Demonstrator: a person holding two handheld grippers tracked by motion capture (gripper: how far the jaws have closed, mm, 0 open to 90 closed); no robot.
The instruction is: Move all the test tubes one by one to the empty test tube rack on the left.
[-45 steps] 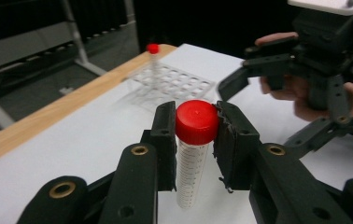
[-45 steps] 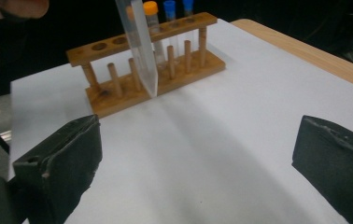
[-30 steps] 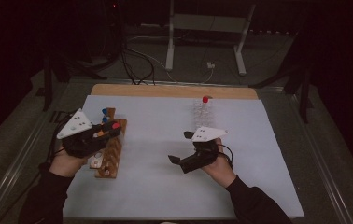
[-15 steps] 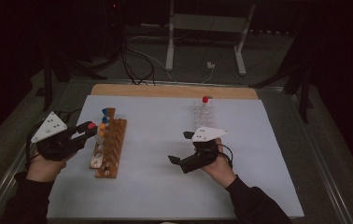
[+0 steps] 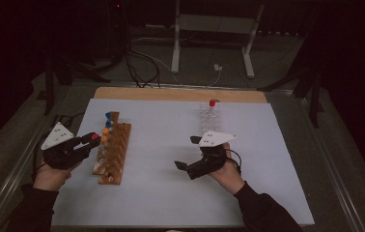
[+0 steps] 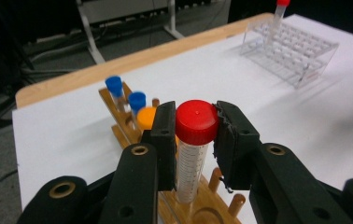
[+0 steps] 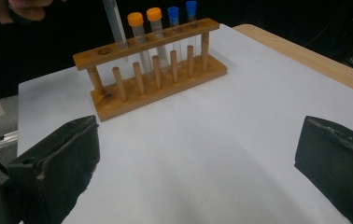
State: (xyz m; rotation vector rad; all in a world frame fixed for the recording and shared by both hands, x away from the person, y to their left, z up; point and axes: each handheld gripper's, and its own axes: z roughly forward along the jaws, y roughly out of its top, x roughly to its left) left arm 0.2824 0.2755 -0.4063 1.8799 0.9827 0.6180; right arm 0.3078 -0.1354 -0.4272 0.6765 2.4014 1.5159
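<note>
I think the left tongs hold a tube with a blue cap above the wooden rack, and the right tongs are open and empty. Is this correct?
Not fully. The tube in the left tongs has a red cap, not blue, as the left gripper view shows. It is above the wooden rack, and the right tongs are open and empty.

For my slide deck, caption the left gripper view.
Left gripper fingers clamp a red-capped tube over the wooden rack.
</note>
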